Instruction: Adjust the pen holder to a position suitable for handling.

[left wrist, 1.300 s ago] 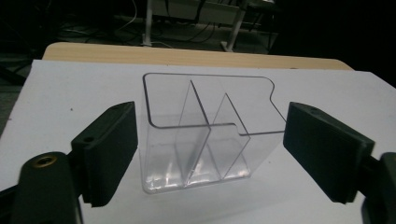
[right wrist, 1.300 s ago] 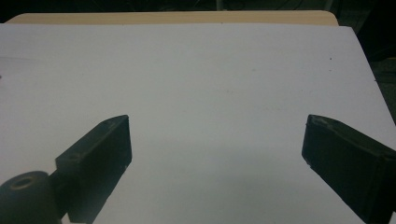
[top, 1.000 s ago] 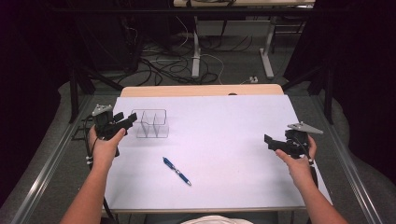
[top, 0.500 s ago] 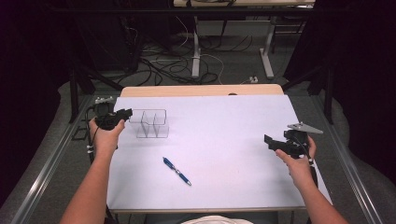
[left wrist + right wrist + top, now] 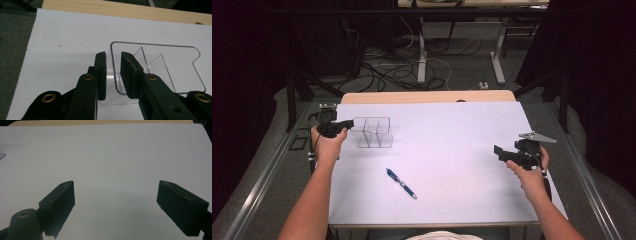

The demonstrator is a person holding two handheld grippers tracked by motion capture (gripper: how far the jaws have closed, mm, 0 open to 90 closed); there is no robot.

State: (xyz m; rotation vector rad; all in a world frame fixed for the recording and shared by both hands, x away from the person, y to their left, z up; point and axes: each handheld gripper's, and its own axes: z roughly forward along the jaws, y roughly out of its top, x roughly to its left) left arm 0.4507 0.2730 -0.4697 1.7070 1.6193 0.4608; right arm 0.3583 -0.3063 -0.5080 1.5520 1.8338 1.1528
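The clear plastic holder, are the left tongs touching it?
Cannot tell. In the left gripper view the left tongs straddle the wall of the clear plastic holder, having just been closing, but a thin gap may remain on each side.

White-topped table (image 5: 462, 130) carries a clear organizer (image 5: 374, 133) (compartmented) and blue pen (image 5: 401, 183).

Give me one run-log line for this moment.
left gripper: jaws just closing astride clear holder wall, gap visible | right gripper: open, nothing between | pen: flat on white sheet, untouched
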